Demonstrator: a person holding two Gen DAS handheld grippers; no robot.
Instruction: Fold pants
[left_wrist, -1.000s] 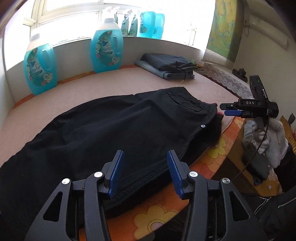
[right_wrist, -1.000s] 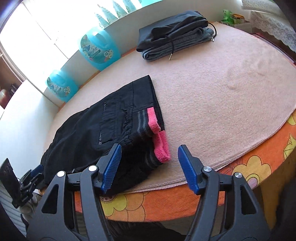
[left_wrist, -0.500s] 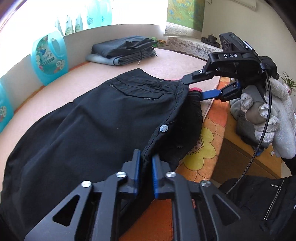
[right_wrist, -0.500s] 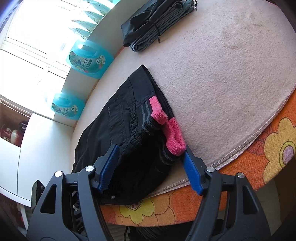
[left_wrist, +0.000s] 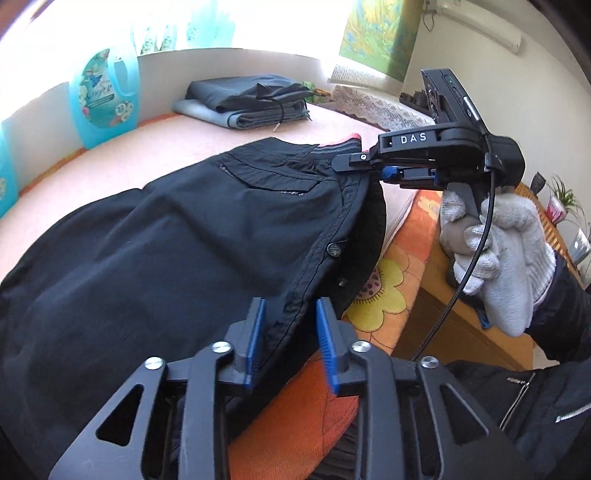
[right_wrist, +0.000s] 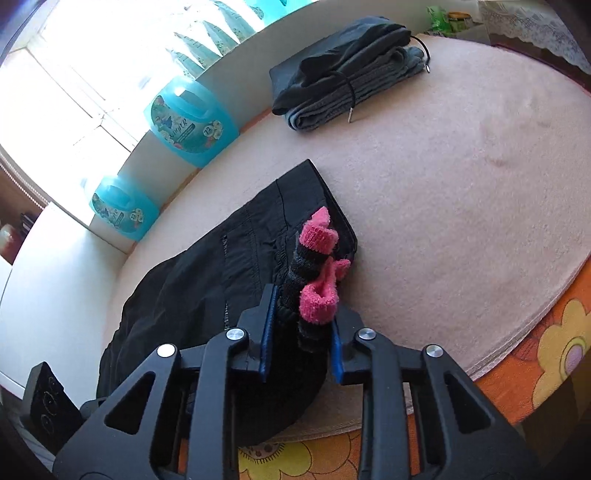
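The left gripper (left_wrist: 290, 332) points down, its blue pads a little apart after just opening, cloth lying between them. The right gripper (right_wrist: 301, 332) has just closed and squeezes cloth. A white-gloved hand (left_wrist: 495, 254) holds its handle.

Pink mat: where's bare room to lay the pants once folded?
Free: the pink mat right of the black pants, in front of the folded clothes stack. Crowded: near edge, where both grippers work the waistband.
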